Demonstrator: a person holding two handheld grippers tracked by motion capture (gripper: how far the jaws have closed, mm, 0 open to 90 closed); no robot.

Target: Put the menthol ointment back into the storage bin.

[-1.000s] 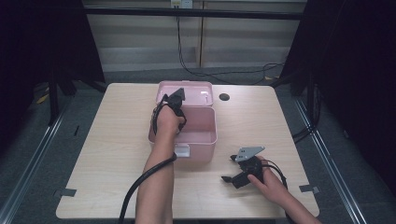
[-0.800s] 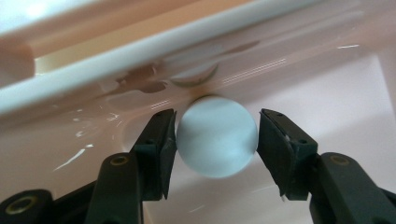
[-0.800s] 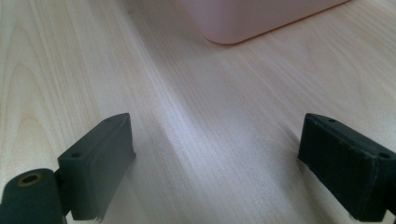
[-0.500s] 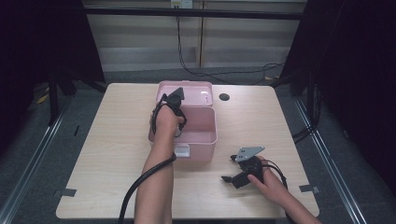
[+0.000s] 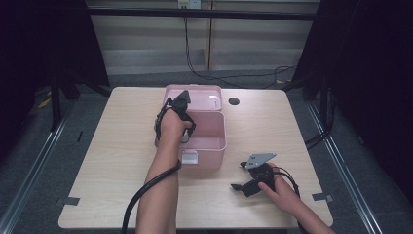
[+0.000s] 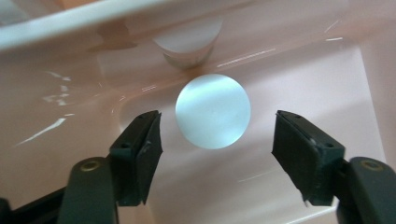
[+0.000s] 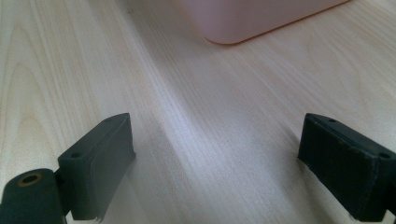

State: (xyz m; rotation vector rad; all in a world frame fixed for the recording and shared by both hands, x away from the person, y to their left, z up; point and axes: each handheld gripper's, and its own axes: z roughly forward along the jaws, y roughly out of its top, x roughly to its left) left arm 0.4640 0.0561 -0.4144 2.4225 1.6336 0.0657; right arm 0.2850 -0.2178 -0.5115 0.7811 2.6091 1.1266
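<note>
The left gripper [image 6: 215,140], jaws wide, is held unmoved in the box [image 5: 214,141] astride a disc [image 6: 213,111], so no grasp is judged begun.

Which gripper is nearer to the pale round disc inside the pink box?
Left. The left gripper is inside the pink box, its open jaws either side of the round disc. The right gripper is open over the table, outside the box.
</note>
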